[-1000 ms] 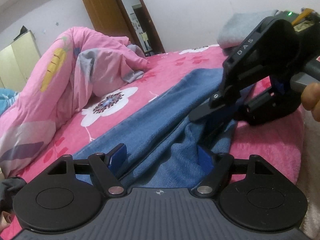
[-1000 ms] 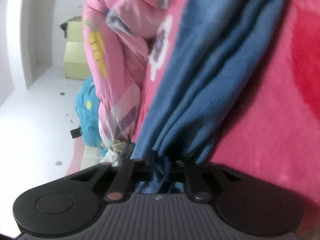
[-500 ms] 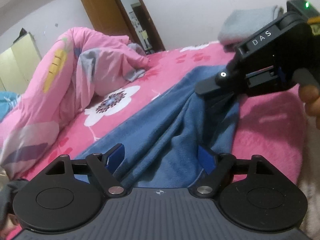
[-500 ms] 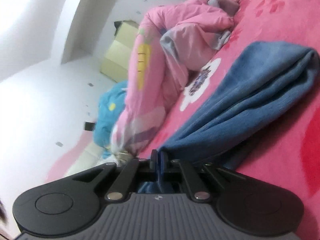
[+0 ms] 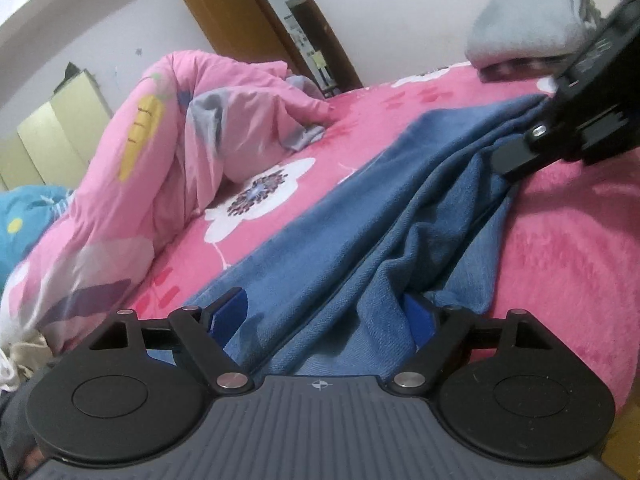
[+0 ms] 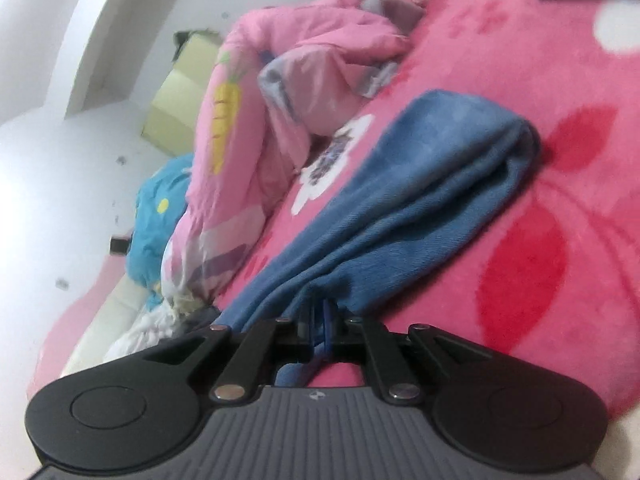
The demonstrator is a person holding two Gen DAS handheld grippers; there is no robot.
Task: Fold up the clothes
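Observation:
A blue garment [image 5: 360, 220] lies lengthwise on the pink flowered bed cover [image 5: 580, 260], folded into long pleats. My left gripper [image 5: 324, 312] sits low over its near end; the jaws are opening, and bunched blue cloth lies between the wide-set blue pads [image 5: 228, 312] without being pinched. In the left wrist view my right gripper [image 5: 508, 164] comes in from the upper right, shut on the garment's far edge. Its own view shows the right gripper [image 6: 320, 312] closed tight on a pinch of the blue garment [image 6: 420, 184], which stretches away to a rounded fold.
A heaped pink quilt [image 5: 180, 140] with a carrot print fills the bed's left side. Folded grey clothes [image 5: 528, 28] lie at the far end by the wall. A brown door [image 5: 240, 20], a pale cabinet [image 5: 52, 132] and teal bedding [image 5: 24, 232] stand beyond.
My right gripper has moved up and away to the right with the blue cloth pinched in it, and it has rolled. The left gripper stayed put, its pads a little wider apart.

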